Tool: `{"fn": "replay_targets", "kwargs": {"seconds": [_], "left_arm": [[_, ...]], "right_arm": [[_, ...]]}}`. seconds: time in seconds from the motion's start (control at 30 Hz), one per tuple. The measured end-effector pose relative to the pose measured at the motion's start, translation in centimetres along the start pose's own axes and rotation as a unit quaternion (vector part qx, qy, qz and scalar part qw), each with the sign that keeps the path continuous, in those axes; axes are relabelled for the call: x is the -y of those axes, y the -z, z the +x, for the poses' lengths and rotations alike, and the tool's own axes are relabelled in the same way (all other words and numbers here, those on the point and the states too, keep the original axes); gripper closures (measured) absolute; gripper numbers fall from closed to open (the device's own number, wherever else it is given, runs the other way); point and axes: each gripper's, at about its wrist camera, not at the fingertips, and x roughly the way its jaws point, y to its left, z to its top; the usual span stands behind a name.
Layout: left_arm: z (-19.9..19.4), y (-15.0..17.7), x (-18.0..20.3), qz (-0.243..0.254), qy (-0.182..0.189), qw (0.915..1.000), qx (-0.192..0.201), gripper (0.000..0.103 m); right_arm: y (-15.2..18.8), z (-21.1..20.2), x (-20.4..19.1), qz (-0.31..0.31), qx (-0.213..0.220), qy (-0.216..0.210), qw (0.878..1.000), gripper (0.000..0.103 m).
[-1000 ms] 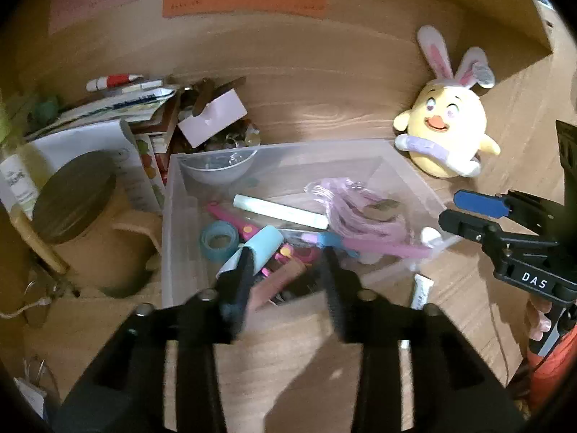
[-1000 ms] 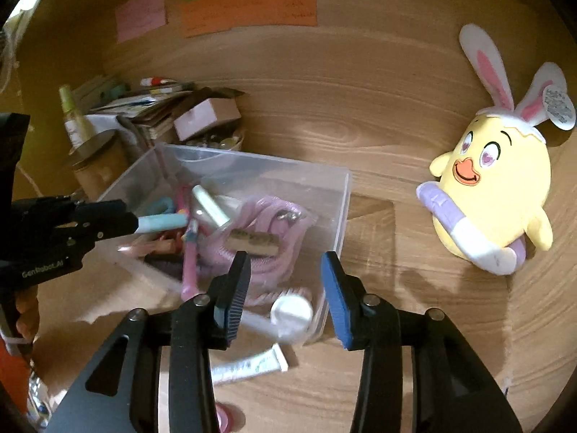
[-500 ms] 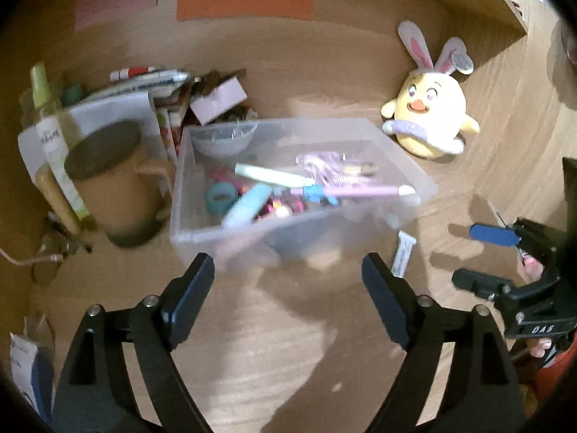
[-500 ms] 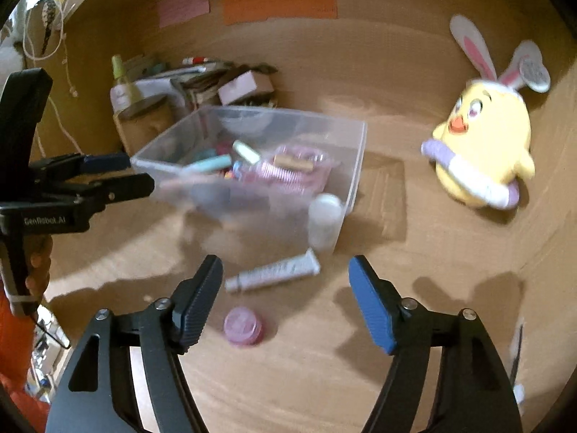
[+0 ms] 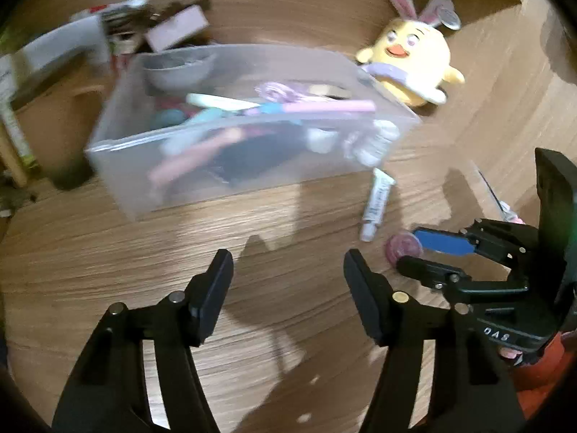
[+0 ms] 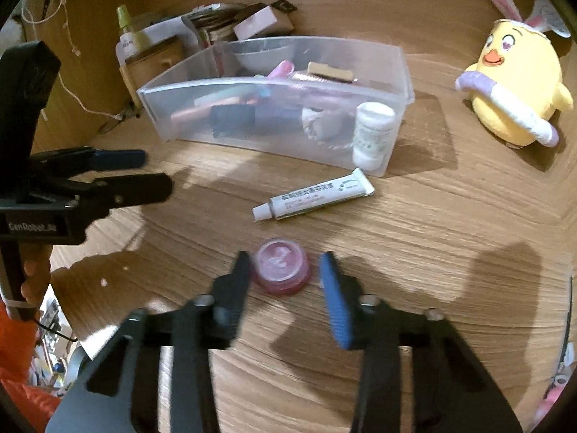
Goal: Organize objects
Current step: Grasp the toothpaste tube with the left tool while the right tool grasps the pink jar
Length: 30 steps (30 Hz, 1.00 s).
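Observation:
A small pink jar [image 6: 281, 270] stands on the wooden table between the fingers of my right gripper [image 6: 285, 261]. Its jaws are closing, and a thin gap still shows beside the blue pad. A white tube [image 6: 313, 196] lies just beyond the jar, in front of the clear bin [image 6: 274, 140]. The bin holds pens, pink cord and a white bottle [image 6: 373, 133]. My left gripper [image 5: 287, 254] hovers over bare table in front of the bin [image 5: 234, 184], its jaws closing on nothing. The left wrist view also shows the jar [image 5: 402, 247] at the right gripper [image 5: 418, 252] and the tube [image 5: 377, 202].
A yellow bunny-eared plush chick [image 6: 515, 86] sits to the right of the bin. Behind the bin at the left stand a lidded mug [image 6: 151, 57], a green-capped bottle [image 6: 126, 32] and a pile of books and boxes [image 6: 252, 21]. An orange sleeve [image 6: 21, 361] shows at the left edge.
Both grippers pulled back from the bin and sank toward the table. The right one came down around the pink jar. Both jaws widened, then narrowed again.

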Motion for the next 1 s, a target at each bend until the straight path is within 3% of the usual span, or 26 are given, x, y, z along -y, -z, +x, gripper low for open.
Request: {"fn": "replay_targets", "kwargs": {"seconds": [0.27,0.37,0.43,0.57,0.6,0.63,0.8,1.0], "left_arm": [[2.3,-1.6,4.5,0.059,0.014,0.9981,-0.010,0.040],[3.8,-2.4,6.0,0.081,0.013,0.9964,-0.024,0.049],[4.9,-3.0,6.8,0.092,0.016,0.9950,-0.036,0.050],[6.3,-3.7,7.7,0.104,0.015,0.9936,-0.041,0.071],[6.5,-3.8,7.8,0.108,0.016,0.9931,-0.042,0.084],[6.6,-3.8,7.9,0.110,0.017,0.9928,-0.044,0.088],[5.3,-2.6,7.7,0.115,-0.004,0.9930,-0.026,0.088],[1.4,-0.9,5.1,0.072,-0.012,0.9972,0.013,0.088]], "right_arm": [[0.2,-2.4,2.3,0.021,0.030,0.025,0.999,0.073],[0.2,-3.4,4.1,0.042,0.039,0.034,0.998,0.073],[0.3,-3.9,5.1,0.055,0.047,0.039,0.997,0.073],[0.3,-4.5,6.2,0.067,0.053,0.044,0.995,0.073],[0.3,-4.5,6.3,0.069,0.055,0.044,0.995,0.073],[0.3,-4.6,6.4,0.070,0.057,0.044,0.995,0.073],[-0.1,-4.7,6.1,0.069,0.063,0.038,0.995,0.073],[-0.6,-4.6,4.7,0.056,0.069,0.024,0.996,0.073]]}}
